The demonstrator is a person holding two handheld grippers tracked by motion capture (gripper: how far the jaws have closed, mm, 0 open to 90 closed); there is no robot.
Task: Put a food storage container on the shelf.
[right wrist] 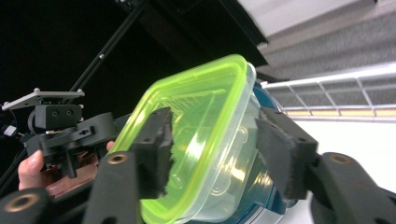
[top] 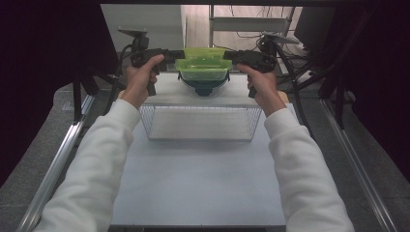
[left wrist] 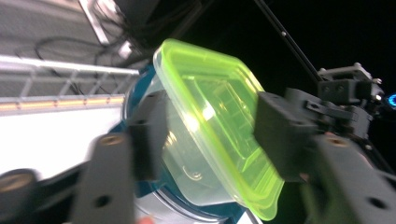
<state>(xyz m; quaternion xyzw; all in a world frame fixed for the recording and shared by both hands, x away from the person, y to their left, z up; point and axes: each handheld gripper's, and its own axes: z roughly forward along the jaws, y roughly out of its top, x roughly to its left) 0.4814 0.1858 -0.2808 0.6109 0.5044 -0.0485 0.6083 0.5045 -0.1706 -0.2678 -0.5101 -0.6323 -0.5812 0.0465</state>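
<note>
Green-lidded tub sitting on a teal bowl, both claws loosened

Translucent plastic container (top: 202, 69) with a lime-green lid (left wrist: 219, 116) is resting on a teal bowl (top: 203, 88) at the upper centre of the high view, beyond the wire basket (top: 200, 122). Left gripper (top: 178, 53) and right gripper (top: 228, 56) are flanking its two ends, jaws standing apart with the rim between them, pads not pressing. Perched on the bowl, the container is looking unsteady; a pad brushing the lid while backing away could be tipping it off onto the white table (top: 193, 179).
</note>
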